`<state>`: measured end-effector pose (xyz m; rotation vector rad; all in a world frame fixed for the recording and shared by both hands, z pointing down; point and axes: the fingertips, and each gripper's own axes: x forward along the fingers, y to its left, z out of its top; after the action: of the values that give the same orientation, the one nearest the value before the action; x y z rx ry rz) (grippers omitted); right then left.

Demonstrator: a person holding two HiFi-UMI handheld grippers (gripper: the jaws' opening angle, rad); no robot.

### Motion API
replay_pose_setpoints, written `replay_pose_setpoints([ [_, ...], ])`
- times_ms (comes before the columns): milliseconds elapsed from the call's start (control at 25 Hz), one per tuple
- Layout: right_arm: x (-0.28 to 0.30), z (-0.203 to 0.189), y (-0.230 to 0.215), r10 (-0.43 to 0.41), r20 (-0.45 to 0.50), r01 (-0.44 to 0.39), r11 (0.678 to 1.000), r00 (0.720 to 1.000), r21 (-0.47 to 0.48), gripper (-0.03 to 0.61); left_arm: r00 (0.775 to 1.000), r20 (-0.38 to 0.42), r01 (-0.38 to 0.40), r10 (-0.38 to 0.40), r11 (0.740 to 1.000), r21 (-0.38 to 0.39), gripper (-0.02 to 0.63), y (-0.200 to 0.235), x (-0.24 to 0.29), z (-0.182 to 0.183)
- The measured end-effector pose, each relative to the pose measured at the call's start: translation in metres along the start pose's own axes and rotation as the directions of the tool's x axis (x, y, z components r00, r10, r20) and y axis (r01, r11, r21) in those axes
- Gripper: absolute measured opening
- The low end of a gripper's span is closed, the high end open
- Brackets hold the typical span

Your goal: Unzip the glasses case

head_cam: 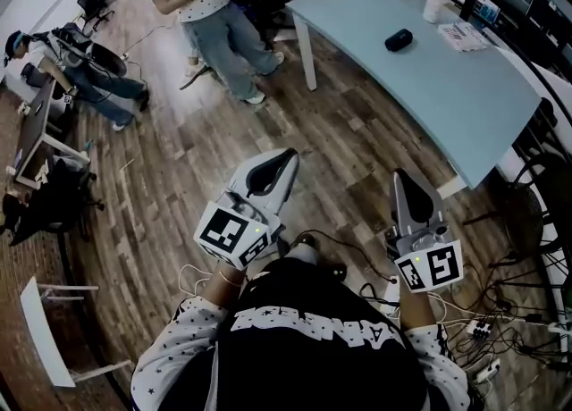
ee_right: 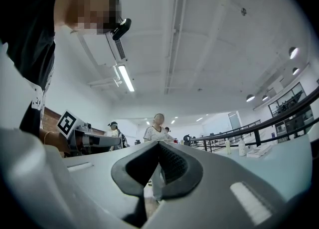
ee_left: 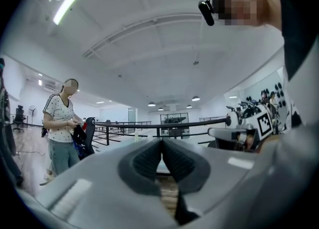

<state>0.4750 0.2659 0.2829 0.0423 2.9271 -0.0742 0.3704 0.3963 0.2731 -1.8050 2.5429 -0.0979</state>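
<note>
The glasses case is a small black oval lying on the light blue table at the upper right, far from both grippers. My left gripper is held close to my body over the wooden floor. Its jaws are together with nothing between them, as the left gripper view also shows. My right gripper hovers near the table's front corner, pointing toward the table. It is shut and empty, with the pads meeting in the right gripper view.
Two bottles and a stack of papers lie at the table's far side by a black railing. A person stands left of the table and another sits at far left. Cables litter the floor on the right.
</note>
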Motion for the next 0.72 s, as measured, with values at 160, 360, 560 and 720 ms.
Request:
replay_pose_setpoints([
  [160,-0.001,-0.006,-0.008,-0.017,0.002,0.017,1.0,1.0,0.008,0.005,1.0,-0.028,0.009,-0.008,1.0,0.013,0.0,0.001,0.01,-0.007],
  [360,-0.011,-0.021,-0.015,-0.06,-0.037,0.062,0.997,0.998,0.035,0.005,0.998,-0.051,0.023,-0.023,1.0,-0.006,0.0,0.003,0.017,-0.021],
  [560,0.003,-0.027,-0.034,-0.101,-0.036,0.102,0.994,0.994,0.039,0.005,0.997,-0.041,0.072,-0.072,0.997,-0.011,0.0,0.012,0.047,-0.022],
  [720,0.02,-0.031,-0.043,-0.113,-0.04,0.115,0.993,0.993,0.043,0.005,0.994,-0.055,0.089,-0.09,0.996,-0.028,0.0,0.025,0.06,-0.032],
])
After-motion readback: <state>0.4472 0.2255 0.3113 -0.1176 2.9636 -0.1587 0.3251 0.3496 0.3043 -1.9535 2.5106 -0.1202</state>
